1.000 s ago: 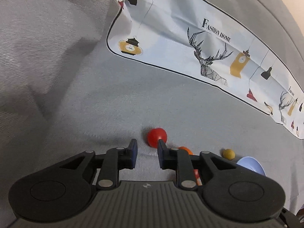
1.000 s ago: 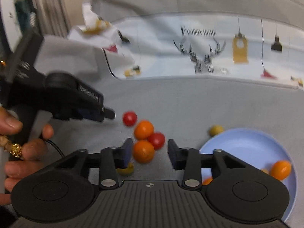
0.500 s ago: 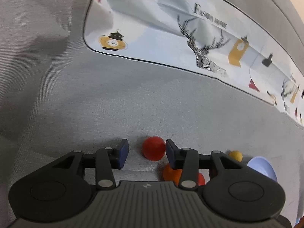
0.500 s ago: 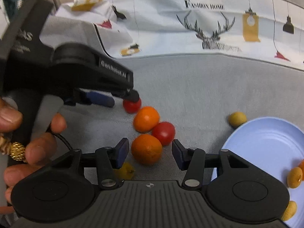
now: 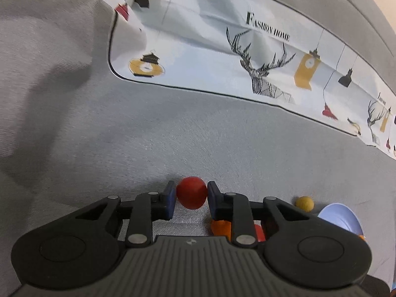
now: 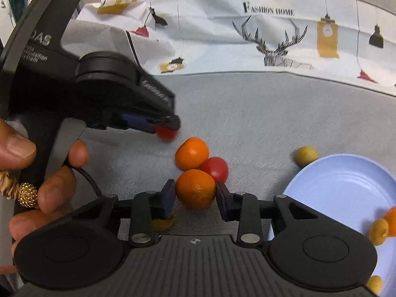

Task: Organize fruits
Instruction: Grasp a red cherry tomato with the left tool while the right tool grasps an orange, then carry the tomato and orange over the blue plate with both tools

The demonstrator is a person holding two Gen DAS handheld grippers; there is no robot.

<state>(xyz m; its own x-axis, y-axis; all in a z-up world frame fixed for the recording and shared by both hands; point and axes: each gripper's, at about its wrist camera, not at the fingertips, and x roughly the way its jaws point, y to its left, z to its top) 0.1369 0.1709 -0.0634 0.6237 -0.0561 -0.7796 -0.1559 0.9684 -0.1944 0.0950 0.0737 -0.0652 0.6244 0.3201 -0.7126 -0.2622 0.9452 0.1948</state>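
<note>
Between each closing gripper's pads: tomato [image 5: 191,196] in left [image 5: 191,196], orange [image 6: 195,189] in right [image 6: 195,194].

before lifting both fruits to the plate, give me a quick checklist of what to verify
1. Red tomato between left gripper pads, jaws closing: ok.
2. Orange between right gripper pads, jaws closing: ok.
3. Firm grip on both: cannot tell.
4. Second tomato touches the orange, may roll: not ok.
5. Blue plate has bare room: ok.
6. Yellow fruit beside the plate rim, off the path: cannot tell.
</note>
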